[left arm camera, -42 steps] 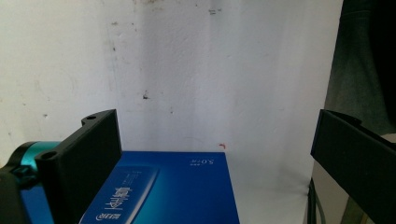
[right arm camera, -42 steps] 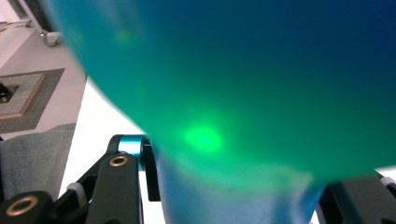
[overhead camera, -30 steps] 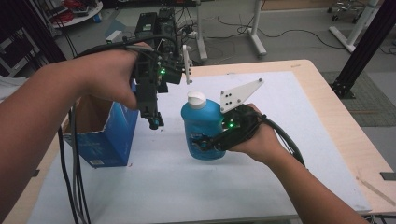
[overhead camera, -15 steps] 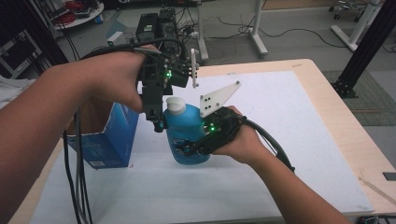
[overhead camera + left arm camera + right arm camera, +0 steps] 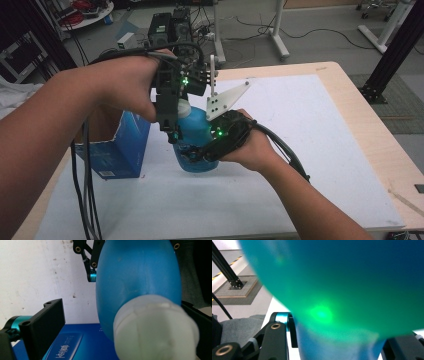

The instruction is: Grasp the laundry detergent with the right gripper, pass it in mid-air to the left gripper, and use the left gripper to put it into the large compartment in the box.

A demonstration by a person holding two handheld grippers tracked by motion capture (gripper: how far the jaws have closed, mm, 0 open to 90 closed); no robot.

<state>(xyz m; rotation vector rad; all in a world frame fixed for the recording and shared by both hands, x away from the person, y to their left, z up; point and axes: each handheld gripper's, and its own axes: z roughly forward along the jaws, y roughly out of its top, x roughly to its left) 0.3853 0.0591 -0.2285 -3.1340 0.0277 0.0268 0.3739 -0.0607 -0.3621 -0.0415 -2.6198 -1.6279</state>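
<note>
High view, frame centre: right gripper (image 5: 192,153) clamps rounded blue plastic bottle (image 5: 196,126) steady, left gripper (image 5: 174,131) wide around its white cap (image 5: 183,107), likely to unscrew.

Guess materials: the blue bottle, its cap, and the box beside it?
Blue bottle: likely plastic, smooth, slightly translucent with a soft sheen. White cap: probably matte plastic, with moulded seams. Blue box: looks like printed cardboard, with flat folded panels and an open top.

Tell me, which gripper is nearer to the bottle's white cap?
The left. The left gripper is at the white cap, its jaws either side of it. The right gripper grips the blue bottle lower down, around its body.
</note>
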